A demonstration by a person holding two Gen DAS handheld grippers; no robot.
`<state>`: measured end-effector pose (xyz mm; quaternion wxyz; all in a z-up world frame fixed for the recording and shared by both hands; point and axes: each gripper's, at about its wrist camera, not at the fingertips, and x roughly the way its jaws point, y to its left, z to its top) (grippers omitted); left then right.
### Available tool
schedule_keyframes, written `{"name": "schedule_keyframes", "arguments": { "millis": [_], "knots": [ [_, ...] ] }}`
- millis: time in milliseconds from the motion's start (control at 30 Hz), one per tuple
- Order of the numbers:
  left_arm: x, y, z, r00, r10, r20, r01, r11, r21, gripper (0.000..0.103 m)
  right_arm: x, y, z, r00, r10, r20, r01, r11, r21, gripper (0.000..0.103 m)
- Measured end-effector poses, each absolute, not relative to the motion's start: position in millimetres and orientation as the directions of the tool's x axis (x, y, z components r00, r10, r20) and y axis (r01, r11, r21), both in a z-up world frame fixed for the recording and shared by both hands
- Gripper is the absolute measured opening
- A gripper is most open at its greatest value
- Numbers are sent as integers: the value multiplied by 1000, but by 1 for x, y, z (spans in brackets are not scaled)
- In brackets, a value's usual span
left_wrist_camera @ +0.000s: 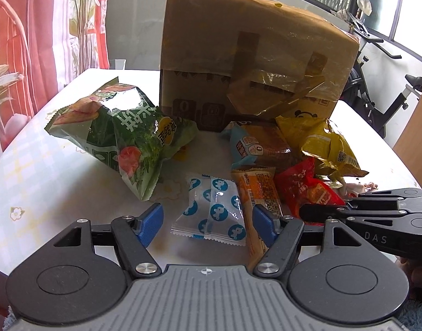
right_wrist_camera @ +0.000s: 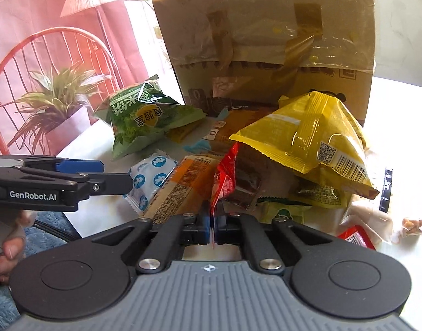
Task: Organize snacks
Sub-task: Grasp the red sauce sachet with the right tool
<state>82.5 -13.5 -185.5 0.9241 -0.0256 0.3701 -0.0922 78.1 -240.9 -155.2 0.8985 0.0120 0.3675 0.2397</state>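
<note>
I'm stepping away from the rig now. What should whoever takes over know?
Right gripper: shut on the red packet, pinched by its edge.
Left gripper: open, holding nothing, the blue-dotted packet between its fingers.
Green bag, orange bar and yellow bag lie loose on the table before the cardboard box.
Done: nothing visibly sorted.
Left: every snack.
</note>
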Motion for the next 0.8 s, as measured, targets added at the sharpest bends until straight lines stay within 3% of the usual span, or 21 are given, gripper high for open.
{"name": "schedule_keyframes", "arguments": {
  "millis": [267,333,400,700,800],
  "knots": [
    [84,-15,-186,705,-186,-684,152,982,-111,74,83,-245,-164,601,409,-687,-381,902,203,12],
    [84,-15,-186,704,-188,-685,154,982,-111,74,84,-245,-164,607,401,-686,-374,906,198,25],
    [84,-16,-186,703,-189,-686,156,981,-111,74,84,-247,-165,615,399,-680,-370,908,198,28],
    [84,-15,-187,702,-185,-688,149,982,-113,73,88,-256,-166,636,405,-657,-344,911,229,27],
    [85,-15,-188,700,-184,-690,147,983,-113,73,85,-258,-163,647,418,-638,-350,906,238,11]
  ]
}}
